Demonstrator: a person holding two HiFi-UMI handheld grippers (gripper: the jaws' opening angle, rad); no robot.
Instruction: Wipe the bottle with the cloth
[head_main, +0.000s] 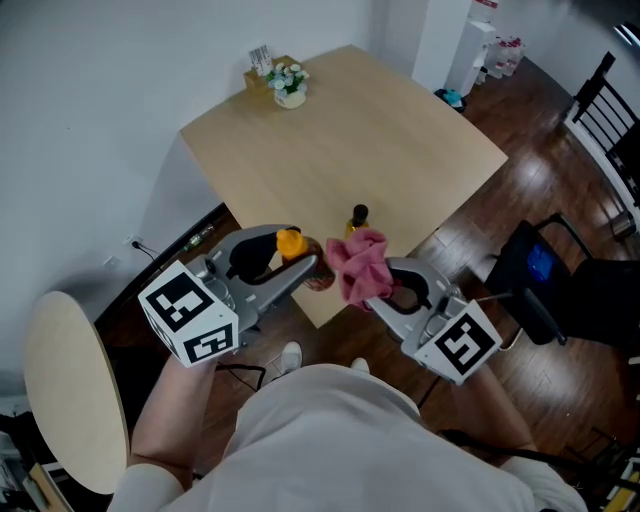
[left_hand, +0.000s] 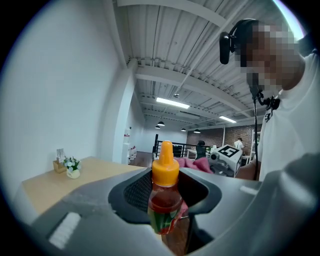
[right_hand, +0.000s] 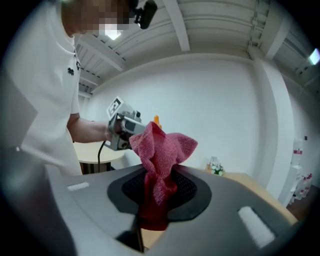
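Observation:
A small bottle (left_hand: 164, 202) with an orange cap (head_main: 291, 243) and reddish contents stands upright between the jaws of my left gripper (left_hand: 165, 210), which is shut on its body. In the head view the left gripper (head_main: 300, 268) holds the bottle in the air over the table's near edge. My right gripper (right_hand: 156, 202) is shut on a bunched pink cloth (right_hand: 161, 150). The cloth (head_main: 358, 264) sticks out of the right gripper (head_main: 388, 292) and hangs right beside the bottle. I cannot tell whether cloth and bottle touch.
A second small bottle (head_main: 357, 218) with a dark cap stands on the wooden table (head_main: 340, 140) near its front edge. A flower pot (head_main: 289, 86) and a small box sit at the far corner. A round table (head_main: 70, 390) is at left, dark chairs (head_main: 570, 280) at right.

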